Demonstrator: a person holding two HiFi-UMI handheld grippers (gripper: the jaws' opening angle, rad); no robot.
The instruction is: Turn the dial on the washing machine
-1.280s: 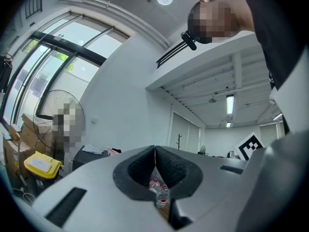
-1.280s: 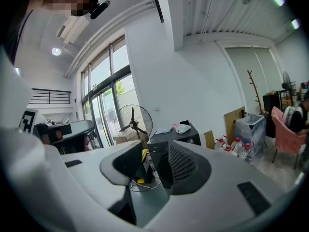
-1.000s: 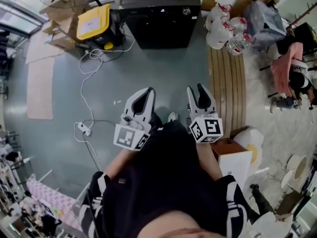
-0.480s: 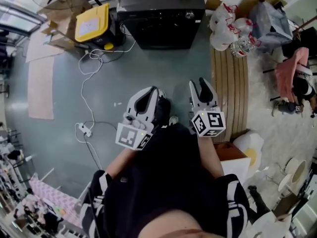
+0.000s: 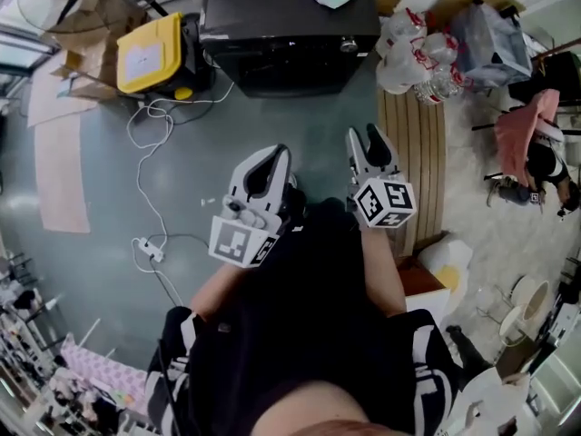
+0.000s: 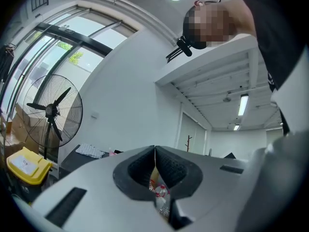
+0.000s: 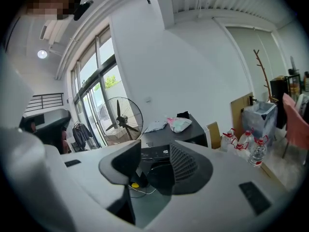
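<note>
Dial (image 5: 349, 45) at the right of the black washing machine's (image 5: 272, 16) front, across the grey floor (image 5: 300, 125). Right gripper (image 5: 364, 136), well short of it, jaws opening on nothing; left gripper (image 5: 269, 155) alongside, jaws pressed together, empty.

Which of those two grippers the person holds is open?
The right gripper: its jaws stand apart and are opening, with nothing between them. The left gripper has its jaws pressed together.
</note>
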